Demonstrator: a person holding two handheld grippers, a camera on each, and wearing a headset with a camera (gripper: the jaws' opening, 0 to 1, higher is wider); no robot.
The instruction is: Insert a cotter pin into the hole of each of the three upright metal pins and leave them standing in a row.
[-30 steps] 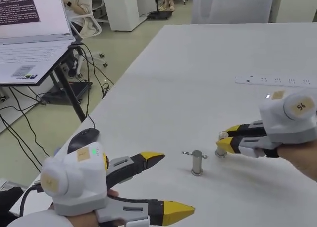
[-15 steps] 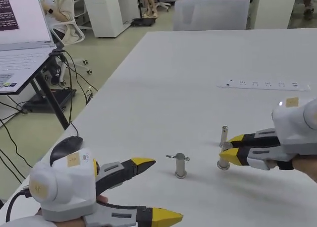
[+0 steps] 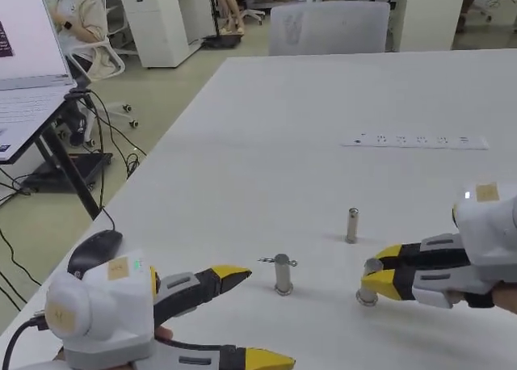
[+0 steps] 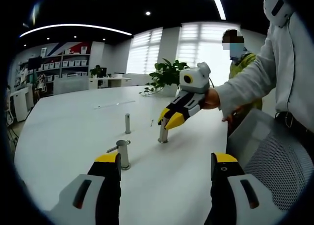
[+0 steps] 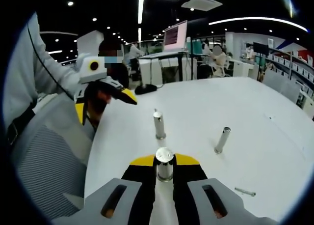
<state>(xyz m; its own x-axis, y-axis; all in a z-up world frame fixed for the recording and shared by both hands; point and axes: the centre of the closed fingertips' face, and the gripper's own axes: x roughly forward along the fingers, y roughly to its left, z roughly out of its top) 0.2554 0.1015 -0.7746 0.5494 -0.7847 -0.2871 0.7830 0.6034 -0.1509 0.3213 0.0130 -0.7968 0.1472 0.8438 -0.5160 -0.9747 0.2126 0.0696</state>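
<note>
The white table (image 3: 266, 144) is taking up most of the head view, plain and matte, inside a bright open office. Its left edge is running diagonally from the near corner toward a grey chair (image 3: 327, 27) at the far end. Beyond that edge a laptop (image 3: 20, 79) is sitting on a stand, above cables (image 3: 113, 140) on the floor. A computer mouse (image 3: 94, 251) is lying close to this edge, just beside the left gripper (image 3: 254, 315). The jaws of this gripper are standing wide apart and are holding nothing. The right gripper (image 3: 378, 278) is reaching in low from the right side. Its jaws are pressing together on the near pin (image 3: 368, 279), which is standing upright on the table. The middle pin (image 3: 283, 275) is standing upright to the left of it, apart from both grippers, and a cotter pin (image 3: 278, 262) is passing through its head. The far pin (image 3: 352, 224) is standing alone, a little farther back. In the right gripper view a loose cotter pin (image 5: 244, 190) is lying flat on the table, to the right of the jaws. A power strip (image 3: 414, 141) is lying well beyond the pins, and a wide stretch of tabletop is lying between them. More open surface is reaching on to the far end.
</note>
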